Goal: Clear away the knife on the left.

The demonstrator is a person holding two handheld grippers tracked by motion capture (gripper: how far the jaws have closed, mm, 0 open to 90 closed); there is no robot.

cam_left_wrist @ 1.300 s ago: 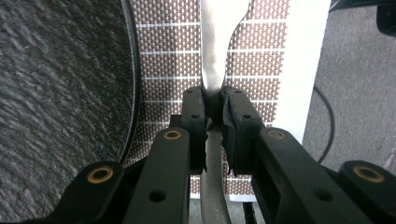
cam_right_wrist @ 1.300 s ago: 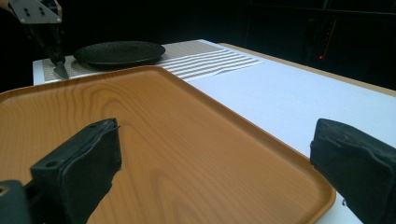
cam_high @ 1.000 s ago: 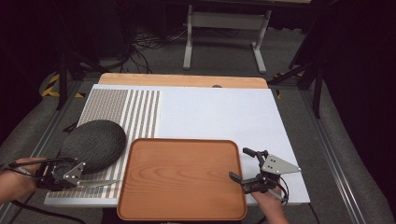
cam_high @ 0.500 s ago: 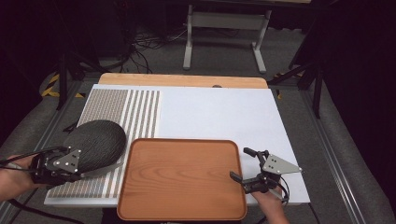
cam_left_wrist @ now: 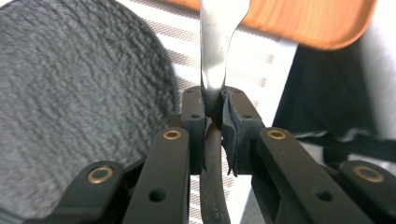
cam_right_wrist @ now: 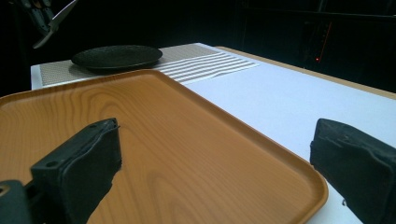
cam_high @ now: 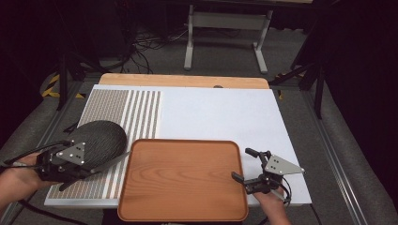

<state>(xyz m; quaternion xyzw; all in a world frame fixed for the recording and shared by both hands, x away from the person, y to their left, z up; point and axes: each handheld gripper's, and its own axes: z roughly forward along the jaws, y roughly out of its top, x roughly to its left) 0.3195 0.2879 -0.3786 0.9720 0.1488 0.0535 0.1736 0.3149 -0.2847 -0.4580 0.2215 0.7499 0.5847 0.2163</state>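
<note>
Two grippers are at work at the near edge of the table. Our left gripper [cam_left_wrist: 212,109] has its jaws pinched tight on the handle of a metal utensil [cam_left_wrist: 215,42], perhaps a knife, though its far end is cut off in the left gripper view. In the high view the utensil [cam_high: 110,161] slants from the left gripper [cam_high: 63,161] toward the near left corner of the wooden tray [cam_high: 183,180].

A second ago the left gripper sat lower and farther out toward the table's left edge; it has since risen and swung in beside the dark round plate [cam_high: 96,138], which lies on the striped placemat [cam_high: 131,110] at the table's left side. The right gripper view shows the utensil clear of the surface, so we judge that the pickup is done and the carry toward the tray is under way.

Our right gripper [cam_high: 253,168] has not moved: its jaws stand wide, holding nothing, straddling the tray's right rim [cam_right_wrist: 299,172].
</note>
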